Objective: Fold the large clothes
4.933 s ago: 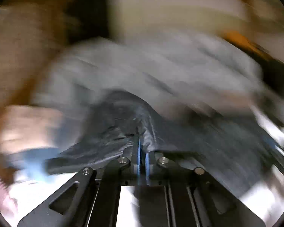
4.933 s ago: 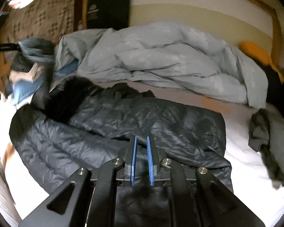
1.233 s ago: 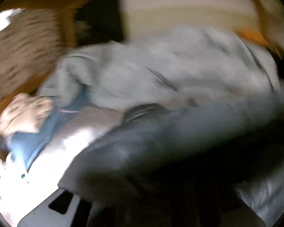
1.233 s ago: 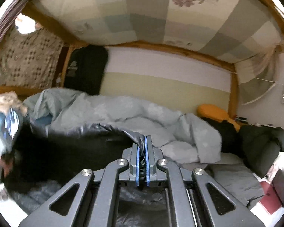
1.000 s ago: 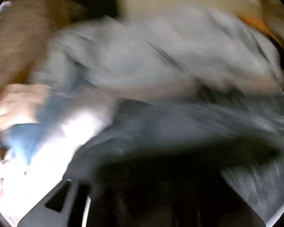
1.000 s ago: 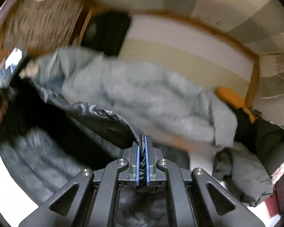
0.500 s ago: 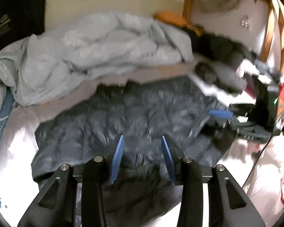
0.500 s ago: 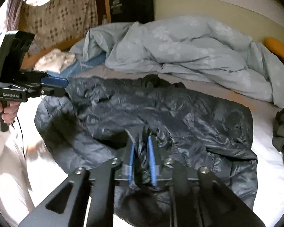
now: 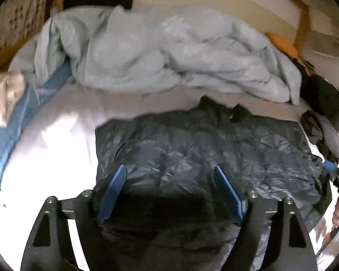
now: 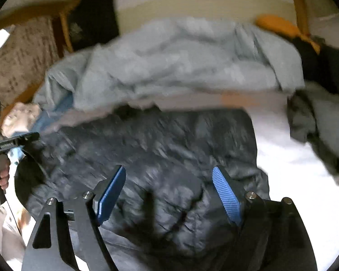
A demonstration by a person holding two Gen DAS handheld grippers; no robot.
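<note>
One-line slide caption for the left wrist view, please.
Left tool opening above the dark puffer jacket spread on the bed, nothing between its pads.

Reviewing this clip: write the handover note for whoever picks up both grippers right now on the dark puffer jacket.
Left gripper: jaws opening, pads spread wide, nothing pinched; jacket lies beneath.
Right gripper: jaws opening, pads wide apart, no fabric pressed between them.
Dark puffer jacket: lying on the white sheet, in front of the rumpled pale blue duvet; loose dark clothes sit at the right edge.
Done: jacket laid down in a roughly rectangular, flattened shape, released by both grippers.
Left: probably at least one more fold and some smoothing; picture is blurred, so check edges first.
</note>
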